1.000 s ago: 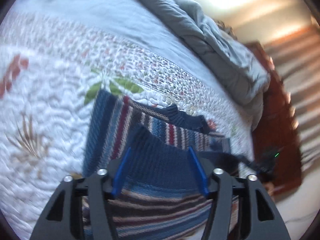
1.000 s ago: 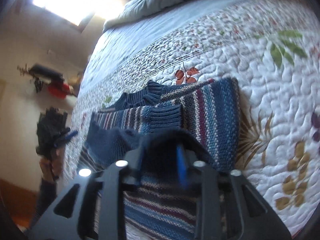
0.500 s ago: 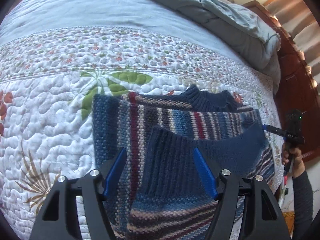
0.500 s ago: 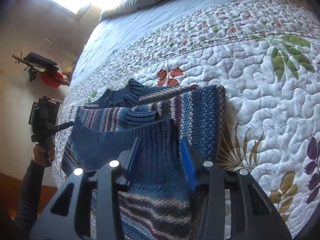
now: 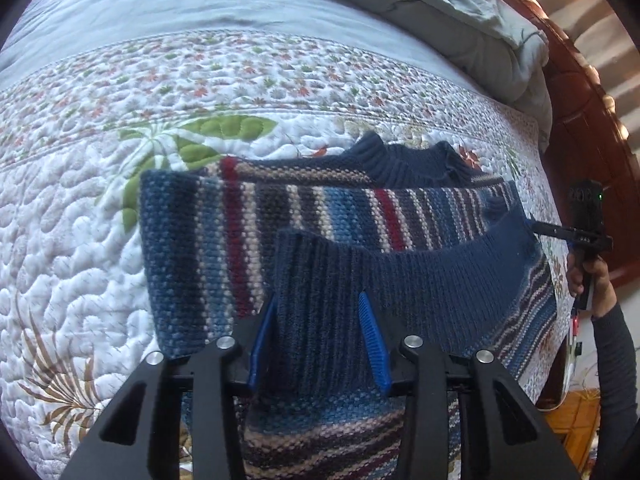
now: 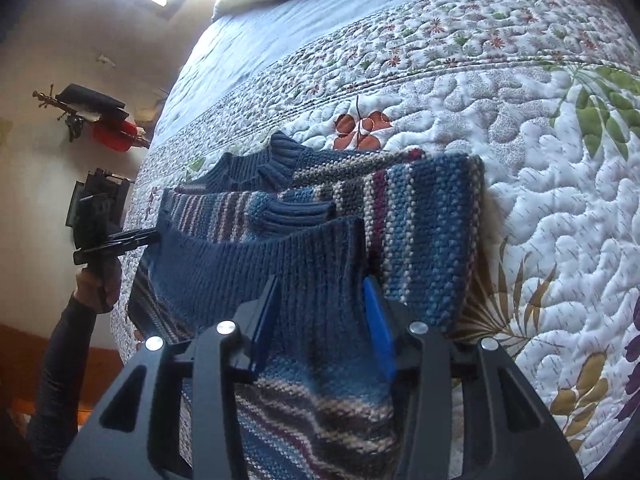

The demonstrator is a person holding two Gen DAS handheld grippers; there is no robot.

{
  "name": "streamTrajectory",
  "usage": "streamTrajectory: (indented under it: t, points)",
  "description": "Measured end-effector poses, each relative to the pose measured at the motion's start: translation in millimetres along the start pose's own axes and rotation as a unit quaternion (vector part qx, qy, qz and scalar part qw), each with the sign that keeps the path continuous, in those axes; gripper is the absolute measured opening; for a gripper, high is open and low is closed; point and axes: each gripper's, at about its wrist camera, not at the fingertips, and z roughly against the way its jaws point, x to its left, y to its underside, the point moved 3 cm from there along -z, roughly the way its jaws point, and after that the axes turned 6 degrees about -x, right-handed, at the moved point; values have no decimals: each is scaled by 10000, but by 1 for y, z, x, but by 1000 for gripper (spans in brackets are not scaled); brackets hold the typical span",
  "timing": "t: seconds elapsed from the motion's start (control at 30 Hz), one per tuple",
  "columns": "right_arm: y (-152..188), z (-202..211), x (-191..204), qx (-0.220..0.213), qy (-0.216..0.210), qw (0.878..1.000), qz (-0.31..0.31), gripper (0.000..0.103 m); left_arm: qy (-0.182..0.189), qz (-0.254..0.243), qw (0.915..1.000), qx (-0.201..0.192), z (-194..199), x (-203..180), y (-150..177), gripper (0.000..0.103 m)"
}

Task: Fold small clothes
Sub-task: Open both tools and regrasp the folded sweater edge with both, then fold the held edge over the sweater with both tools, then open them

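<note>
Nothing I can read here: a few tiny pale marks on my other gripper's [image 5: 576, 236] finger, too small and blurred to make out any letters.

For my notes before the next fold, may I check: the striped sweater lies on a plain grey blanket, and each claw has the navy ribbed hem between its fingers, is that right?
Not quite. The sweater lies on a white flowered quilt, as the left wrist view shows; the grey blanket is bunched farther up the bed. The rest holds: the left claw and right claw each have the ribbed hem between their fingers.
</note>
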Motion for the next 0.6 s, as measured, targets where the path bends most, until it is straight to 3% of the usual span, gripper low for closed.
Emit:
streamTrajectory:
  t: [0.13, 0.2, 0.23, 0.27, 0.3, 0.37, 0.6]
  points:
    - [1, -3, 4, -16, 88, 9999, 127, 37, 109, 187, 9997, -92, 0, 3, -1, 41]
    - [2, -4, 5, -60, 150, 9997, 182, 27, 189, 262, 9994, -137, 0, 2, 1, 41]
    - [2, -4, 5, -95, 219, 9995, 212, 24, 148, 257, 9994, -192, 1, 3, 2, 37]
    - [2, -4, 4, -142, 266, 9993, 216, 17, 63, 224, 9994, -259, 3, 2, 3, 23]
    - [3, -2, 2, -203, 302, 9991, 195, 13, 15, 208, 9993, -300, 4, 2, 3, 19]
    - [4, 0, 2, -273, 328, 9989, 217, 11, -62, 227, 9990, -389, 7, 2, 6, 11]
    - [6, 19, 12, -609, 417, 9967, 348, 9, -190, 112, 9969, -758, 31, -8, 6, 9]
